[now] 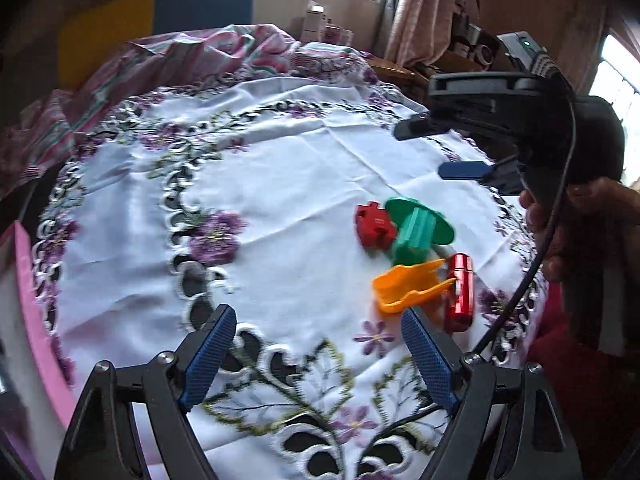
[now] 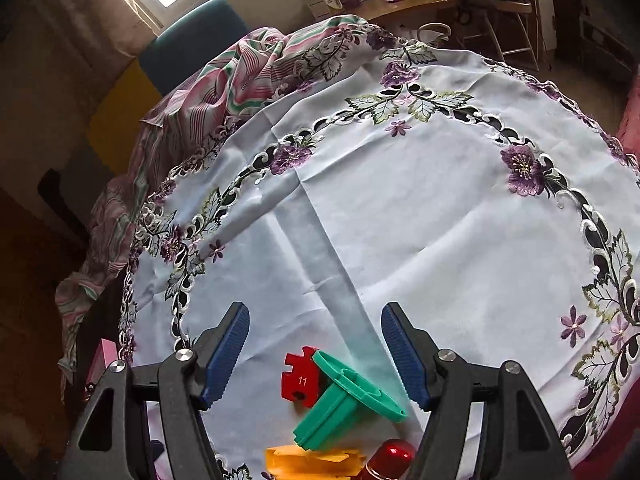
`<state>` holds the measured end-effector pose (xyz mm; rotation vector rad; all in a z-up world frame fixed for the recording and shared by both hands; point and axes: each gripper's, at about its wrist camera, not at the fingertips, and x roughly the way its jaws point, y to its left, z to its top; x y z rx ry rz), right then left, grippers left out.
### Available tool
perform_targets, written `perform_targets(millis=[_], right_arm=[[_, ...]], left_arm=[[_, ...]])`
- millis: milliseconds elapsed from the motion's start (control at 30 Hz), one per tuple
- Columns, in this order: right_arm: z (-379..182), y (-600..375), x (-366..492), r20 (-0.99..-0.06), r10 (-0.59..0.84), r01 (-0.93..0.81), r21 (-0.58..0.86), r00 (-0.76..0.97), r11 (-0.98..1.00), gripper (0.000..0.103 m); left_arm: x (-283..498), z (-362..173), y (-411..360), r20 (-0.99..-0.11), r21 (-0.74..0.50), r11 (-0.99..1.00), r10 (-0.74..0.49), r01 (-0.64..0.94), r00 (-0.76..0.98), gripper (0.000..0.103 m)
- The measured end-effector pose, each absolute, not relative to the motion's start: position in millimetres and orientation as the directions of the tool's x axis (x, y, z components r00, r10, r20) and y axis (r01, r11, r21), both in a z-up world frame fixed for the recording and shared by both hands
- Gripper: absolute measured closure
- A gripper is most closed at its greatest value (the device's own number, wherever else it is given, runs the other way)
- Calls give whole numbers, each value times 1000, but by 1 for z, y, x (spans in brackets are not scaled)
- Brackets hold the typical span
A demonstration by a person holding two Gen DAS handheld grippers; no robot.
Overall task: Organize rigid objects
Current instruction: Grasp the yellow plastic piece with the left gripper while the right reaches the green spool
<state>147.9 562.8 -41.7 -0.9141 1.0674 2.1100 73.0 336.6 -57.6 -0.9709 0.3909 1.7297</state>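
Observation:
Four small objects lie bunched on the white embroidered tablecloth: a red puzzle piece marked 11, a green flanged spool on its side, an orange scoop-shaped piece and a shiny red cylinder. My left gripper is open with nothing between its blue pads; its right finger sits just below the orange piece. My right gripper hovers above the bunch. In the right wrist view that gripper is open, with the red piece and green spool lying between its fingers, untouched.
A striped pink cloth is bunched at the table's far side by a blue chair back. A wooden side table holds boxes. A pink box edge lies at the left. A hand holds the right gripper.

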Motion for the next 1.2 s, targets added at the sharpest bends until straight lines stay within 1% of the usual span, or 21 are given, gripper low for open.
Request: perform_targets(millis=[100,167,233,300,367,400,433,500,600,667,700,800,867,900,933,1000,1133,1200], right_arm=[[-44,565,150,-784,182,-748,454,-593,-484,33],[-45,566,151,-788,184,-753,449,-587,-481,33],[-48,567,150,-801,178,-762,436,-571,-479,33],[-53,568,149,-811,158,-766,441,-563,-468,33],[-59,569,146,-828,140,-772,428,-544,-471,33],[-62,568,144,-844,135,-783,406,-519,-471,33],[-66,568,143,-856,128,-791,393,-501,-469,33],[-72,568,142,-870,108,-797,384,-482,-466,33],[-77,567,139,-877,71,-791,390,-475,-471,33],[-80,562,133,-868,22,-762,423,-496,-490,33],[-82,559,129,-863,-16,-742,443,-504,-503,31],[-85,549,117,-805,-147,-648,557,-574,-520,31],[-84,542,112,-789,-185,-616,582,-586,-530,31],[-82,539,111,-796,-174,-618,569,-580,-542,31],[-80,539,111,-806,-150,-625,548,-573,-555,31],[-79,539,114,-816,-119,-641,527,-566,-558,31],[-80,546,119,-828,-91,-677,510,-553,-530,31],[-81,547,117,-834,-85,-686,502,-545,-527,31]], left_arm=[[88,-63,355,-754,-233,-306,656,-923,-28,21],[93,-70,365,-756,-241,-294,654,-925,-11,21],[93,-77,375,-757,-276,-298,653,-914,16,21],[94,-83,384,-761,-287,-301,648,-909,25,23],[96,-88,390,-772,-265,-309,636,-913,9,28],[99,-87,391,-769,-249,-302,639,-920,-1,44],[100,-87,392,-773,-242,-286,634,-927,6,65],[100,-86,388,-779,-225,-282,626,-933,-2,76],[91,-86,372,-781,-262,-304,624,-916,16,76],[84,-86,358,-787,-262,-337,617,-905,-2,76],[81,-86,350,-787,-263,-347,617,-900,-8,76],[72,-86,328,-793,-247,-393,607,-886,-47,76],[65,-85,316,-792,-263,-415,608,-871,-51,76],[62,-85,312,-791,-266,-430,609,-863,-59,73],[60,-85,308,-794,-266,-446,605,-855,-68,66],[57,-84,303,-784,-288,-452,618,-844,-64,66],[66,-82,302,-786,-231,-455,609,-860,-111,58],[68,-80,303,-783,-227,-452,612,-863,-115,57]])
